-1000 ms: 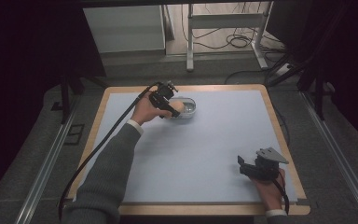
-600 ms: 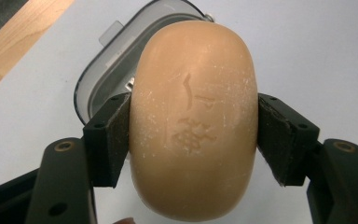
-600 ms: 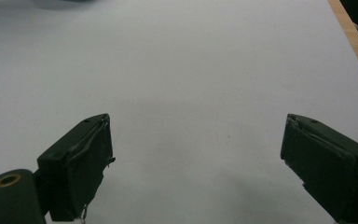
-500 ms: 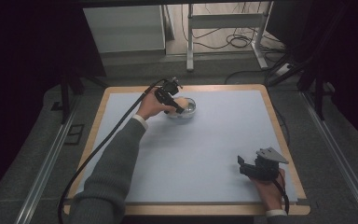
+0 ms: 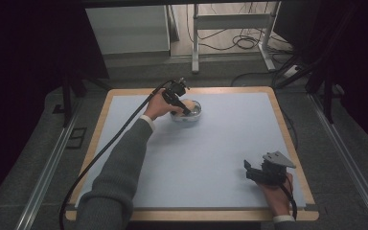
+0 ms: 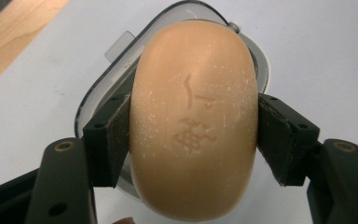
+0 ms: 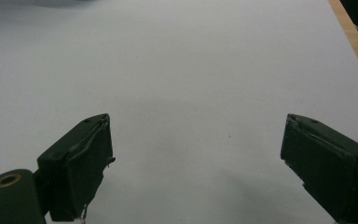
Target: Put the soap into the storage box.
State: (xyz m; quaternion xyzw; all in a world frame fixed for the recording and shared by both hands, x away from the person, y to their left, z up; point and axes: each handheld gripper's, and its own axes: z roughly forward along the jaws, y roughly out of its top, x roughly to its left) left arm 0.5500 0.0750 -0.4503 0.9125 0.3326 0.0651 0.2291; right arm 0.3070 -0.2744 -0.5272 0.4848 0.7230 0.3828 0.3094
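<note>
An orange-tan bar of soap [image 6: 193, 121] is clamped between the two black pads of my left gripper [image 6: 193, 135], just above a clear plastic soap dish [image 6: 112, 51]. From above, the left gripper [image 5: 184, 106] hangs over that dish [image 5: 195, 115] near the far edge of the table, with the soap [image 5: 189, 103] peeking out beside it. My right gripper [image 5: 247, 169] rests near the front right corner. Its jaws stand wide apart in the right gripper view [image 7: 196, 163], with only the white table surface between them.
A white sheet [image 5: 220, 143] covers the table inside a wooden border [image 5: 100, 115]. The left gripper's black cable [image 5: 105, 148] trails along the sleeve to the front left. Beyond the far edge stand a metal frame's legs [image 5: 195, 43] and floor cables.
My left gripper has moved right and lower with the soap, coming over the dish. The right gripper has stayed where it was.
</note>
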